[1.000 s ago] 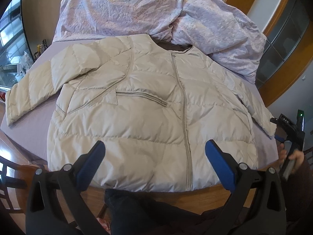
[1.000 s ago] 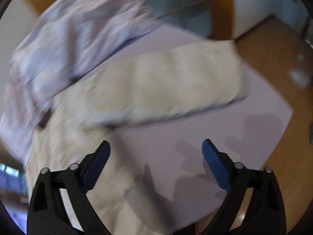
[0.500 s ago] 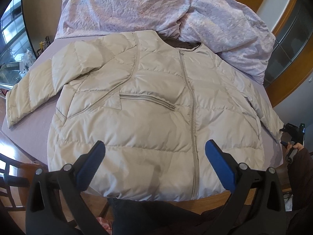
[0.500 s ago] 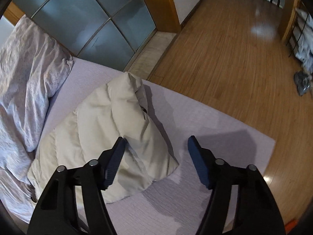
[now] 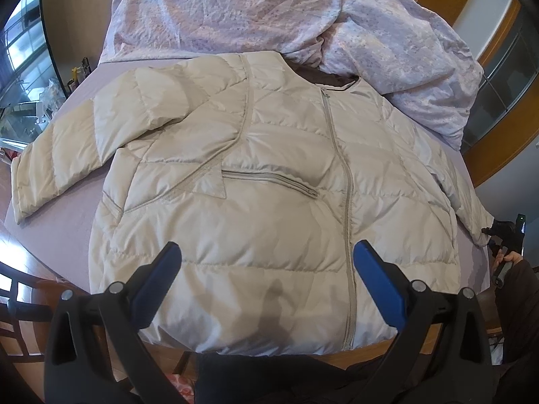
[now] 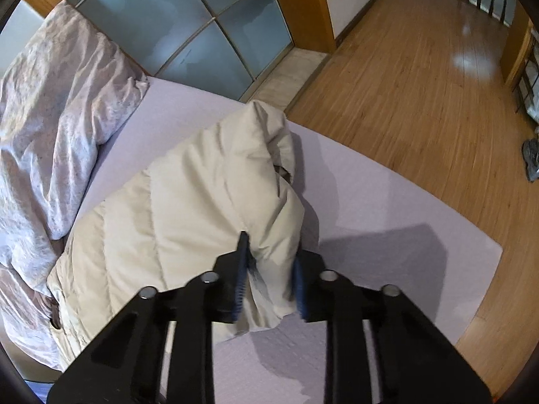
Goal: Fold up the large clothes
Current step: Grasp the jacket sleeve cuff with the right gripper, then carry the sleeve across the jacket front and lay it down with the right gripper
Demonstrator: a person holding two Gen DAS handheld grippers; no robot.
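Observation:
A cream puffer jacket (image 5: pixel 269 202) lies front up on a lilac bed sheet (image 5: pixel 60 208), zipped, collar away from me, its left sleeve spread out to the left. My left gripper (image 5: pixel 266 269) is open and empty, hovering over the jacket's hem. In the right wrist view my right gripper (image 6: pixel 271 269) is shut on the cuff end of the jacket's right sleeve (image 6: pixel 202 208), near the bed's right edge. The right gripper also shows at the far right of the left wrist view (image 5: pixel 505 235).
A rumpled lilac duvet (image 5: pixel 286 13) is piled beyond the jacket's collar. Wooden floor (image 6: pixel 421 84) lies past the bed edge, with frosted glass doors (image 6: pixel 202 23) behind. A dark chair back (image 5: pixel 17 303) stands at the bed's near left.
My right gripper has swung to the right sleeve, moved in over its cuff and closed on it. My left gripper stayed open and shifted slightly over the hem.

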